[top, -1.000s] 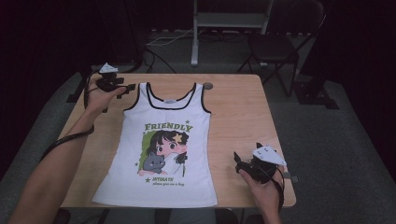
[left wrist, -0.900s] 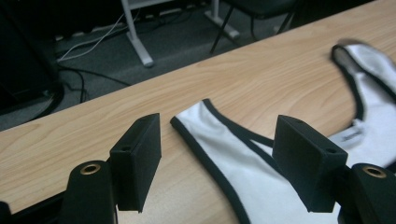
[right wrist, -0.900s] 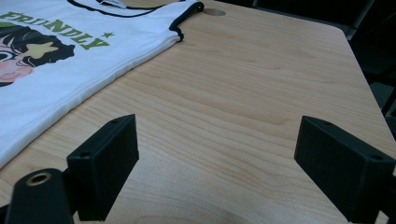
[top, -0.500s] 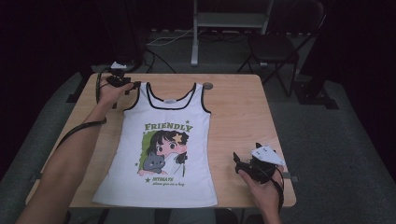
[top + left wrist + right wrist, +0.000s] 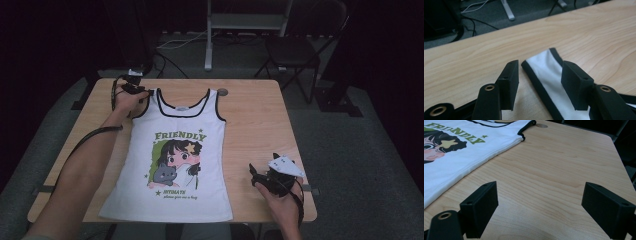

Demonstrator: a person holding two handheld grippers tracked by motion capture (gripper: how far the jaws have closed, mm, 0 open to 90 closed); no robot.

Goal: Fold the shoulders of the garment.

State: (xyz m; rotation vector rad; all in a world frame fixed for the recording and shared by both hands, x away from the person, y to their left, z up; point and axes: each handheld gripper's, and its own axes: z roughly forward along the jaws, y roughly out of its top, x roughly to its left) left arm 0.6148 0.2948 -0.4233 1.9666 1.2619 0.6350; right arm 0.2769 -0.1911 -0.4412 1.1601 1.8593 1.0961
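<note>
A white sleeveless top with black trim, the word FRIENDLY and a cartoon girl lies flat on the wooden table. My left gripper is at the top's far left shoulder strap. In the left gripper view the jaws have just been closing, and the strap lies between them with a gap on both sides, so the left gripper is open. My right gripper rests near the table's front right edge. It stands wide open over bare wood, to the right of the top's side hem.
A round hole sits in the table just beyond the right strap. Behind the table are a dark chair, a metal stand and cables on the grey floor. Bare wood lies right of the top.
My left hand has moved right and down onto the left shoulder strap, and its jaws have narrowed around it. The right hand and gripper have stayed where they were.
</note>
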